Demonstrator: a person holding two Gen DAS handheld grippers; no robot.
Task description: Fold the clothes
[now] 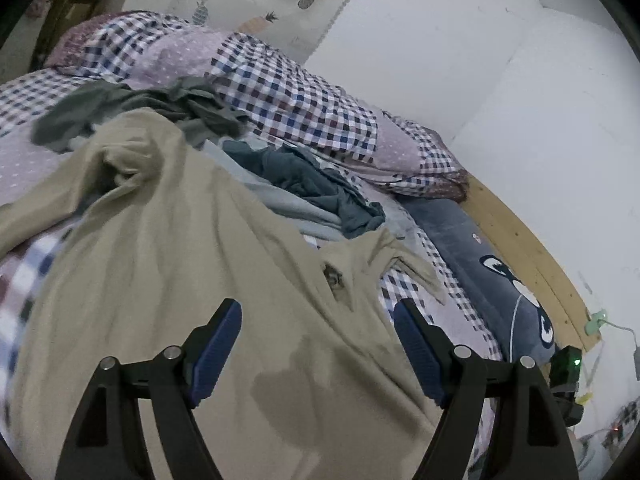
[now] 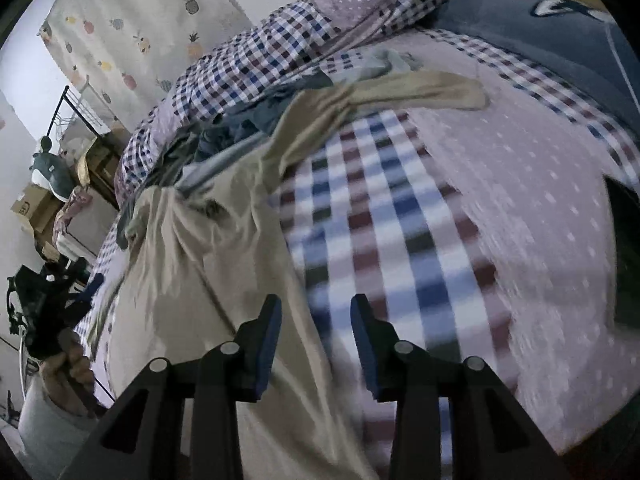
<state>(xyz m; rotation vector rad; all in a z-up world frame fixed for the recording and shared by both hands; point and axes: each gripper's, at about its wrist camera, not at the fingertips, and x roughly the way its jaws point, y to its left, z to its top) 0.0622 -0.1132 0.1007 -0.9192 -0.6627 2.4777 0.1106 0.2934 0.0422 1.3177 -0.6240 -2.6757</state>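
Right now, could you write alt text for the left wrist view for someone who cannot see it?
An open hand-held gripper hangs over a crumpled beige shirt on a checked bed sheet. Grey and blue clothes are piled behind it, with a checked quilt and a white wall beyond.

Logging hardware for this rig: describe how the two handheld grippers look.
Both match. The left gripper and right gripper each have two black angular fingers with triangular cut-outs, silver round pivot pins and ribbed blue pads. No cables or markings show.

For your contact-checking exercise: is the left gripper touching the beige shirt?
Cannot tell. Left wrist view: open left gripper frames beige shirt, but depth is unclear.
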